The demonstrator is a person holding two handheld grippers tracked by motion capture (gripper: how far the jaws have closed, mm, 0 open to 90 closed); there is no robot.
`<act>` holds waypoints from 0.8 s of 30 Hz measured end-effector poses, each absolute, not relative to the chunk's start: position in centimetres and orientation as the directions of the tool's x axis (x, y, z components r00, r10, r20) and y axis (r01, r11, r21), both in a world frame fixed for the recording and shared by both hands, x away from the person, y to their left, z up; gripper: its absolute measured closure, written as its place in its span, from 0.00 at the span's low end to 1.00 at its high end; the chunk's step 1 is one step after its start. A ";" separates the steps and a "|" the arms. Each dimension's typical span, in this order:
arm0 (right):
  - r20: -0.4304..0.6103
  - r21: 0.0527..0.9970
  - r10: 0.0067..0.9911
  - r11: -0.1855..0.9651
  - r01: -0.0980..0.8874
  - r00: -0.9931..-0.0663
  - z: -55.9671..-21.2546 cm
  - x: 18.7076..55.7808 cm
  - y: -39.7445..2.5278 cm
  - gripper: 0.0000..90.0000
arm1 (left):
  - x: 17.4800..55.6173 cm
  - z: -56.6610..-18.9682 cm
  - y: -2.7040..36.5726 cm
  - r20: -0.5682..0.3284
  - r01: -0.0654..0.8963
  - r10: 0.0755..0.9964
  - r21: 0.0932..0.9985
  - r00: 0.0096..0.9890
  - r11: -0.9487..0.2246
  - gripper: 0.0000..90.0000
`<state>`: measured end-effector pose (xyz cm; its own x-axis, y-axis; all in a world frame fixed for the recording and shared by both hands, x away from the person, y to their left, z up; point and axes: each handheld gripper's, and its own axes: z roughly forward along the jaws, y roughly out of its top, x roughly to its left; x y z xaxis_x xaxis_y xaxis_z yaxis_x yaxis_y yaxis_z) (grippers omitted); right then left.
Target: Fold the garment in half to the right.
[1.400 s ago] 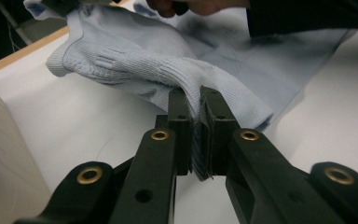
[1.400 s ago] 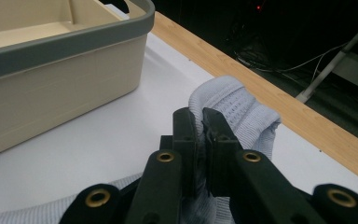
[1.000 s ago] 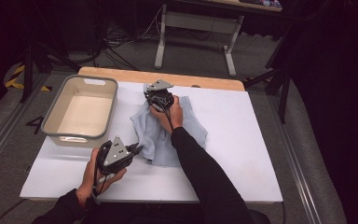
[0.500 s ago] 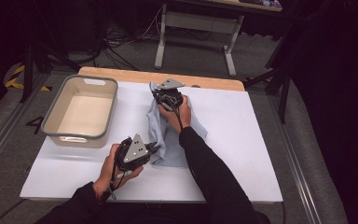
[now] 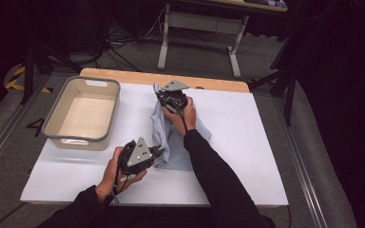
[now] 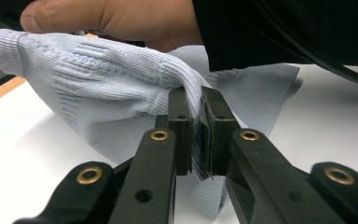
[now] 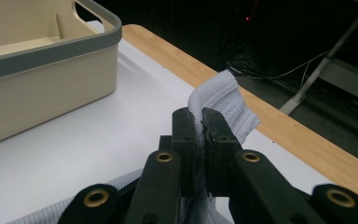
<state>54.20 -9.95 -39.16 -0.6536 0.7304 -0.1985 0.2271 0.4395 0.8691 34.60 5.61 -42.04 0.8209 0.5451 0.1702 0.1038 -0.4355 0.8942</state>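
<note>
Left gripper (image 6: 196,135): we have its fingers (image 6: 179,126) clamped on a fold of the light blue knit cloth (image 6: 107,88), fabric bunched between them. Right gripper (image 7: 199,140): fingers (image 7: 184,135) pinched on the cloth's ribbed edge, which sticks up just past the tips. Cloth hangs stretched between both grips, its lower part draped on the white bench (image 5: 247,142). Beige bin (image 5: 83,114) sits well off to the left of both fingers, wooden bench edge (image 7: 279,130) just beyond the right ones.

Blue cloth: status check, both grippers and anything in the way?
Left gripper shut on blue cloth, near edge. Right gripper shut on far edge, lifted. Bin off to the side, not in the way.
</note>
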 end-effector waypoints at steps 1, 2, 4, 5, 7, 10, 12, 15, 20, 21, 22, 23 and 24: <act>-0.200 0.870 0.731 0.439 0.225 -0.652 -39.1 54.2 -10.1 0.94 | 34.6 -42.0 5.6 0.174 0.101 0.543 0.893 0.821 -0.439 0.93; -0.203 0.869 0.730 0.441 0.223 -0.653 -39.1 54.1 -10.1 0.95 | 34.6 -42.0 5.6 0.173 0.102 0.544 0.894 0.821 -0.437 0.93; -0.205 0.869 0.732 0.441 0.223 -0.649 -39.0 54.1 -10.2 0.94 | 34.7 -42.0 5.4 0.174 0.099 0.543 0.894 0.822 -0.436 0.93; -0.205 0.870 0.732 0.441 0.222 -0.650 -39.0 54.1 -10.3 0.94 | 34.7 -42.0 5.4 0.174 0.099 0.543 0.894 0.822 -0.436 0.93; -0.206 0.872 0.731 0.440 0.217 -0.651 -38.9 54.1 -10.4 0.94 | 34.7 -42.0 5.1 0.174 0.096 0.540 0.896 0.824 -0.434 0.93; -0.209 0.871 0.730 0.442 0.215 -0.651 -38.8 54.1 -10.6 0.94 | 34.7 -41.9 4.8 0.177 0.090 0.535 0.896 0.826 -0.435 0.93; -0.210 0.871 0.729 0.442 0.214 -0.651 -38.7 54.0 -10.7 0.94 | 34.7 -42.0 4.6 0.174 0.091 0.534 0.897 0.827 -0.433 0.93; -0.212 0.872 0.730 0.442 0.213 -0.649 -38.6 54.0 -11.0 0.94 | 34.8 -42.0 4.3 0.174 0.089 0.528 0.896 0.831 -0.435 0.93; -0.212 0.873 0.732 0.440 0.211 -0.648 -38.5 53.9 -11.5 0.94 | 34.9 -42.1 3.7 0.177 0.085 0.521 0.894 0.835 -0.439 0.93; -0.212 0.873 0.732 0.440 0.211 -0.648 -38.5 53.9 -11.5 0.94 | 34.9 -42.1 3.7 0.177 0.085 0.521 0.894 0.835 -0.439 0.93; -0.214 0.873 0.733 0.440 0.211 -0.645 -38.5 53.9 -11.6 0.94 | 34.9 -42.1 3.5 0.175 0.086 0.521 0.895 0.835 -0.438 0.93; -0.214 0.874 0.735 0.439 0.210 -0.644 -38.5 53.8 -11.7 0.94 | 34.9 -42.1 3.5 0.175 0.086 0.521 0.895 0.835 -0.438 0.93; -0.214 0.874 0.735 0.439 0.210 -0.644 -38.5 53.8 -11.7 0.94 | 34.9 -42.1 3.5 0.174 0.085 0.520 0.896 0.836 -0.437 0.93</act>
<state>53.84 -11.69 -38.47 -0.6436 0.7349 -0.2140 0.2104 0.4387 0.8736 34.90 3.45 -42.12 0.8361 0.5201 0.1744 0.0849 -0.4368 0.8955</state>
